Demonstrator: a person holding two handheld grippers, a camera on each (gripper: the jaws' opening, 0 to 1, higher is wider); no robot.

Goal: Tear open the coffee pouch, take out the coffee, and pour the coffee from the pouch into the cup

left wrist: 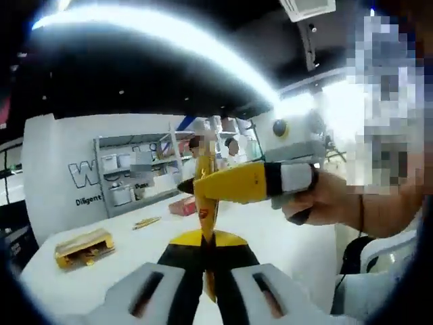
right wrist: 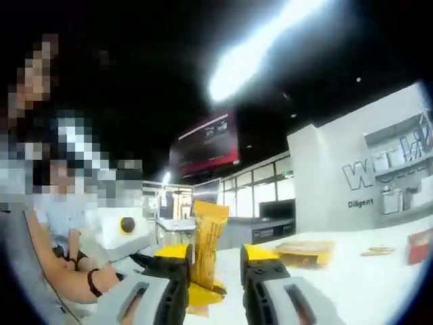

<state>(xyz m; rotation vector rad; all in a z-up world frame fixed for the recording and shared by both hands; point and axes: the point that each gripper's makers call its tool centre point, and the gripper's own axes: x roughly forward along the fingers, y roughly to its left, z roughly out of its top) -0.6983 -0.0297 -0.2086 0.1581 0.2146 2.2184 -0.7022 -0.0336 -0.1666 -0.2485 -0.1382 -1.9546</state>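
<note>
A tall yellow coffee pouch (left wrist: 206, 206) stands upright over the white table (left wrist: 284, 237). My left gripper (left wrist: 206, 238) is shut on its lower end, black jaws pressed together around it. My right gripper (left wrist: 197, 185), held by a hand (left wrist: 325, 198), reaches in from the right and crosses the pouch's upper part. In the right gripper view the pouch (right wrist: 207, 237) rises between the yellow-tipped jaws of my right gripper (right wrist: 216, 254). They stand apart, with a gap on the right side of the pouch. The left gripper's body (right wrist: 128, 233) shows at the left.
A yellow box (left wrist: 84, 247) (right wrist: 304, 252) lies on the table, with thin yellow sticks (left wrist: 145, 222) (right wrist: 379, 252) and a red packet (left wrist: 183, 206) (right wrist: 421, 247) farther along. A grey shelf unit (left wrist: 135, 172) stands against the white wall. The person sits close by.
</note>
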